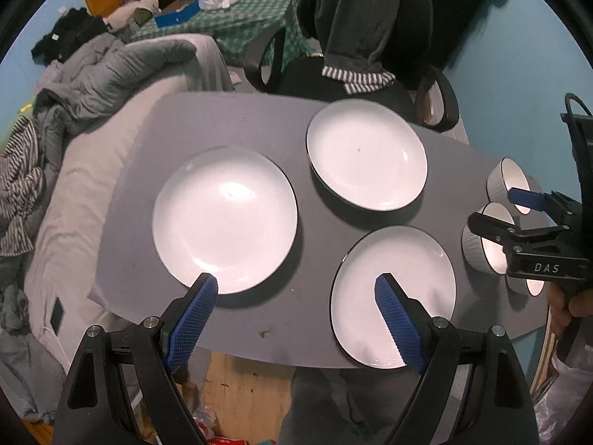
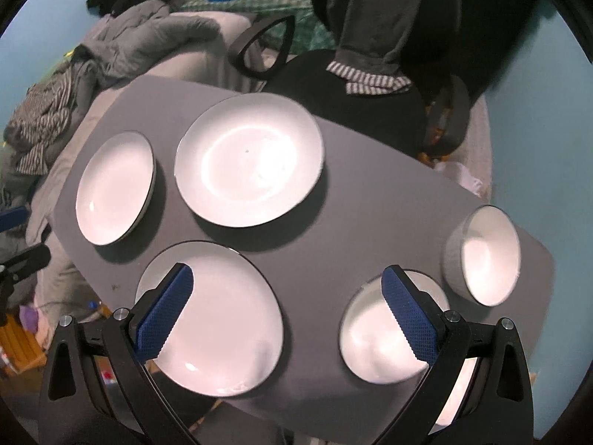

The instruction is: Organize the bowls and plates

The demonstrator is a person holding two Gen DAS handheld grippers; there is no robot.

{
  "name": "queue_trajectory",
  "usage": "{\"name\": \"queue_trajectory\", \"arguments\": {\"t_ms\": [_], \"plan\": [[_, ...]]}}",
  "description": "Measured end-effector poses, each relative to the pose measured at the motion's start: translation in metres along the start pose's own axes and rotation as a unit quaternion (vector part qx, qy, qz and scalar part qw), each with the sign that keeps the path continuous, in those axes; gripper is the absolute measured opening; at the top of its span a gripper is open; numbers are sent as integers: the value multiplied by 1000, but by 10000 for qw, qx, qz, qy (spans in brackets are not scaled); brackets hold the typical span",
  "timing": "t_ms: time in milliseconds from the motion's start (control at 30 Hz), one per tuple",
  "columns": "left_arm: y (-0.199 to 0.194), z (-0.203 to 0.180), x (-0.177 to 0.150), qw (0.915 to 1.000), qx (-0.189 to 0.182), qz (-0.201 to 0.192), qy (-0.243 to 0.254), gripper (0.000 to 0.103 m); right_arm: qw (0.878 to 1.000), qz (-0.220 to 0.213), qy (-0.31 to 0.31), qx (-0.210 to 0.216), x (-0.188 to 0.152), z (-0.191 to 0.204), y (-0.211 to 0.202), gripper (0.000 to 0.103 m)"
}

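Blue-padded fingers of my left gripper [image 1: 296, 289] stand wide apart and hold nothing; they hover over the near edge of the grey table [image 1: 237, 122], one tip above the left plate [image 1: 225, 219], the other above the near plate [image 1: 393, 296]. My right gripper [image 2: 287, 285] is equally wide and empty, between the near plate and the nearest bowl [image 2: 385, 337].

Layout, largest first: table; three white dark-rimmed plates, all apart, the far plate [image 1: 367, 154] toward the office chair [image 1: 355, 48]; then ribbed white bowls at the table's right end, the far bowl [image 2: 483, 256] clear, one partly hidden behind my right finger.

Judgement: nothing stacked yet, task at its start, approach step. Next move likely needs a jaw lowered onto one plate's rim, one finger under the lip. Thin rim on a flat top: slipping is a risk.
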State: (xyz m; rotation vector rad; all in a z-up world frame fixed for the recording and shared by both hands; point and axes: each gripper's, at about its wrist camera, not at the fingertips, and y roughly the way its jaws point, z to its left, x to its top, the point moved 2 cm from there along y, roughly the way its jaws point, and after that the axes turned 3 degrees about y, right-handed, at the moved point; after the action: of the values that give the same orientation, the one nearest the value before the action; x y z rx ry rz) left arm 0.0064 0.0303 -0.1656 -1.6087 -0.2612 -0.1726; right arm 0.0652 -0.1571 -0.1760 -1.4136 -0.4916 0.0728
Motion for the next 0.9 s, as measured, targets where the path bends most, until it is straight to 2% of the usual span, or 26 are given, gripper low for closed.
{"name": "queue_trajectory", "arguments": {"t_ms": [333,467,667,767,900], "plan": [[52,-8,-11,9988,-216,397,184,88,9989,411,-50,226,-9,14,44,101],[71,-9,-16,9976,-174,614,261,88,9977,607,129,269,-16,11,61,101],[97,-5,-20,9955,-308,896,65,88,9944,848,479,404,-27,4,77,96],[100,-7,-19,9953,-392,891,-2,88,9929,921,573,494,-32,3,81,94],[103,-17,-17,9948,-450,904,119,88,9918,957,618,579,-36,3,80,87]]}}
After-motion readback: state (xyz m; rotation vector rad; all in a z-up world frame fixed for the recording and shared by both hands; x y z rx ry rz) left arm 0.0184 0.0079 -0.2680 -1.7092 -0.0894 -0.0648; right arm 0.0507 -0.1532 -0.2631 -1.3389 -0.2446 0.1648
